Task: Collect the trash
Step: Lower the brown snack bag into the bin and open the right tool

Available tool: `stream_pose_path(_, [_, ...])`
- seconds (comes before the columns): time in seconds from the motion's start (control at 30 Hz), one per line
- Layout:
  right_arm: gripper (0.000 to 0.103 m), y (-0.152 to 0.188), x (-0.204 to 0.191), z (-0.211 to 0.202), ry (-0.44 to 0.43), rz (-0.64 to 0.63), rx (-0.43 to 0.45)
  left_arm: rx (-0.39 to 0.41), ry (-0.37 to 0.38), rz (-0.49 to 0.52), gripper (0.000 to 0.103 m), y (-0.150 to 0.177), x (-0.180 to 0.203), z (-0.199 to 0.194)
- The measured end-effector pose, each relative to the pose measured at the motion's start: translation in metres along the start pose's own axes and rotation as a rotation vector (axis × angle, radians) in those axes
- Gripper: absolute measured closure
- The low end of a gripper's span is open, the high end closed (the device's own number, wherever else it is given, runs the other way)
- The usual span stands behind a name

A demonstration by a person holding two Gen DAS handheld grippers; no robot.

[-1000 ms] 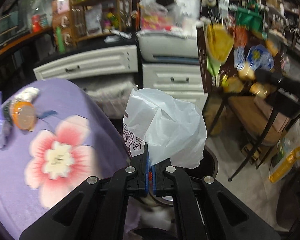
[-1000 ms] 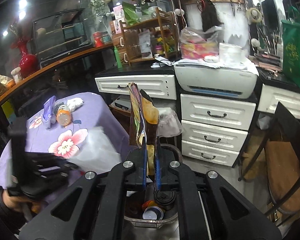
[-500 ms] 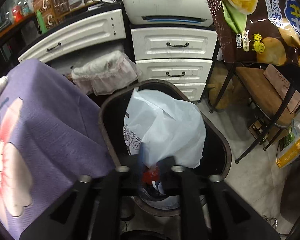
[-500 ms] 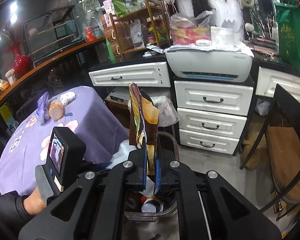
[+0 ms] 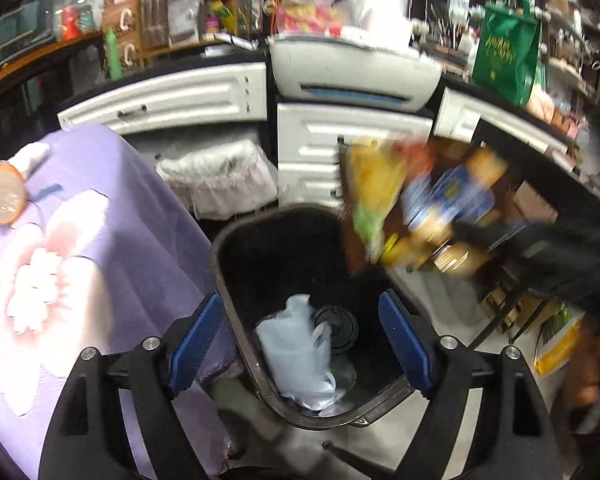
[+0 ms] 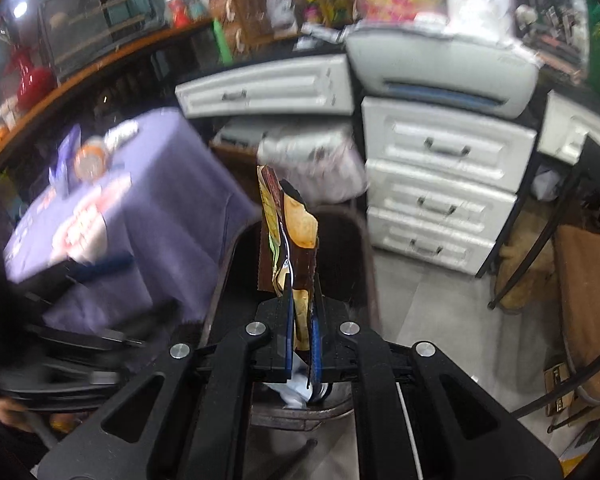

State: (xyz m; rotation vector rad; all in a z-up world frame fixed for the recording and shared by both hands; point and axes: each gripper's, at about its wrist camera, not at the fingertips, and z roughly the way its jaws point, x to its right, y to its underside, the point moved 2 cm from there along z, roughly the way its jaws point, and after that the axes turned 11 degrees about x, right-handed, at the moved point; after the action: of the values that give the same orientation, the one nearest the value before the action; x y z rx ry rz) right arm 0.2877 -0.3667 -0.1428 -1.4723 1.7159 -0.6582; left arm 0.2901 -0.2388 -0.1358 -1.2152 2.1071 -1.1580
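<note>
A dark trash bin (image 5: pixel 224 264) stands on the floor beside the purple table. The white plastic bag (image 5: pixel 296 352) lies at its bottom next to a black cup lid (image 5: pixel 336 326). My left gripper (image 5: pixel 300 340) hovers over the bin, its jaws opening wide, with nothing pressed between the blue pads. My right gripper (image 6: pixel 301 320) is shut on a brown chip bag (image 6: pixel 288 232), held upright above the bin rim (image 6: pixel 228 272). That chip bag (image 5: pixel 420 200) shows blurred at the right of the left wrist view. An orange-lidded cup (image 5: pixel 2 196) lies on the table.
The purple flowered tablecloth (image 5: pixel 80 260) hangs at the left of the bin. White drawers (image 6: pixel 440 184) and a printer (image 6: pixel 440 64) stand behind it. A lined basket (image 5: pixel 220 180) sits beyond the bin. Dark chair legs (image 6: pixel 532 232) stand at the right.
My left gripper opened and the white plastic bag fell from it into the bin. My right gripper came down over the bin with the chip bag still in it.
</note>
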Motion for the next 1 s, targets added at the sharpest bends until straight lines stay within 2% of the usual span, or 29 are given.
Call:
stream_pose_path(0.2, [0.096,0.026,-0.012,0.048,-0.029,-0.011,-0.132,0.106,0.008,-0.046,0.018,-0.021,-0.008,-0.042])
stream_pose_path(0.33, [0.096,0.04,-0.02,0.073,-0.028,-0.03,-0.19,0.158,-0.044,-0.038,0.015,-0.031,-0.017,-0.063])
stream_pose_path(0.43, [0.096,0.048,-0.025,0.093,-0.021,-0.048,-0.228,0.171,-0.075,-0.033,0.015,-0.034,-0.024,-0.07])
stream_pose_path(0.57, [0.096,0.056,-0.028,0.119,-0.007,-0.052,-0.279,0.179,-0.087,-0.077,0.015,-0.031,-0.035,-0.077])
stream_pose_path(0.73, [0.094,0.069,-0.035,0.143,0.004,-0.081,-0.337,0.172,-0.107,-0.082,0.014,-0.023,-0.044,-0.085])
stream_pose_path(0.8, [0.084,0.073,-0.037,0.146,0.013,-0.089,-0.345,0.176,-0.111,-0.086,0.014,-0.022,-0.047,-0.088])
stream_pose_path(0.87, [0.051,0.074,-0.037,0.143,0.022,-0.09,-0.337,0.177,-0.114,-0.093,0.014,-0.021,-0.05,-0.09])
stream_pose_path(0.93, [0.043,0.071,-0.037,0.137,0.033,-0.093,-0.302,0.176,-0.115,-0.101,0.014,-0.019,-0.053,-0.091])
stream_pose_path(1.0, [0.043,0.068,-0.036,0.132,0.033,-0.091,-0.299,0.174,-0.11,-0.113,0.014,-0.018,-0.055,-0.092])
